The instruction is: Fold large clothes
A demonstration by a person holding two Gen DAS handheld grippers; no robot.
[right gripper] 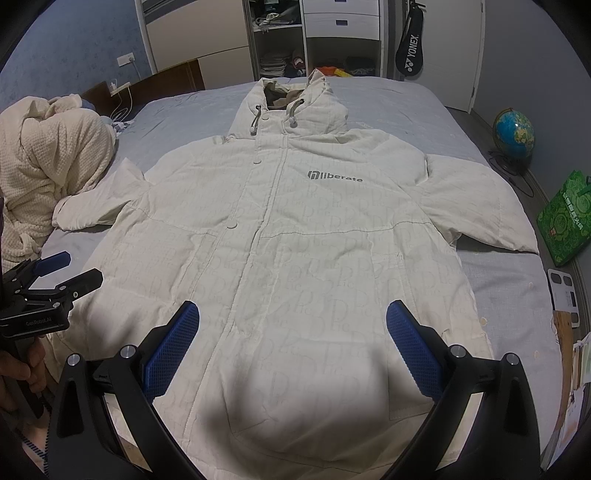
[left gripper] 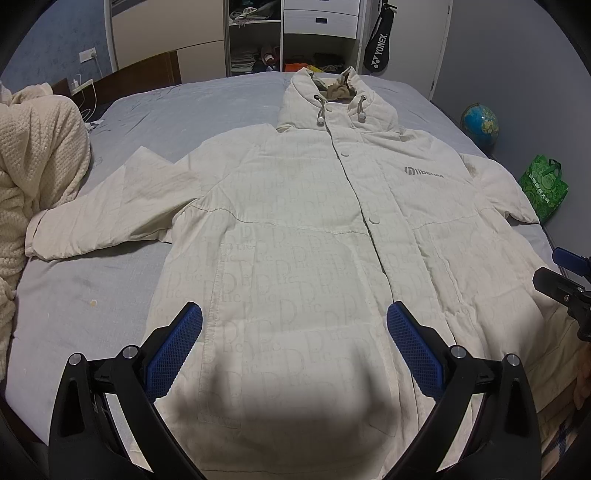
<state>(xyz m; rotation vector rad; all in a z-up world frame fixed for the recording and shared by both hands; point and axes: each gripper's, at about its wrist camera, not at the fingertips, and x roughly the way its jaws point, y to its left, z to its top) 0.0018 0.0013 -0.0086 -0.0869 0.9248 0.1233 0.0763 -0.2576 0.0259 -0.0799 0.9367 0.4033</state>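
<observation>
A large cream hooded jacket [left gripper: 314,229] lies flat, front up and buttoned, on the grey bed [left gripper: 207,99], hood at the far end, both sleeves spread out. It also shows in the right wrist view [right gripper: 295,236] with a "liberate" logo [right gripper: 334,176]. My left gripper [left gripper: 294,321] is open and empty, hovering over the jacket's lower left part near the hem. My right gripper [right gripper: 293,319] is open and empty over the lower right part. Each gripper shows at the edge of the other's view: the right one [left gripper: 565,273] and the left one [right gripper: 70,267].
A cream knitted blanket [left gripper: 33,166] is heaped at the bed's left side. A wardrobe with shelves [left gripper: 258,33] and a racket bag [left gripper: 380,44] stand behind the bed. A globe [right gripper: 514,129], a green bag [right gripper: 565,218] and a scale [right gripper: 565,295] are on the floor at right.
</observation>
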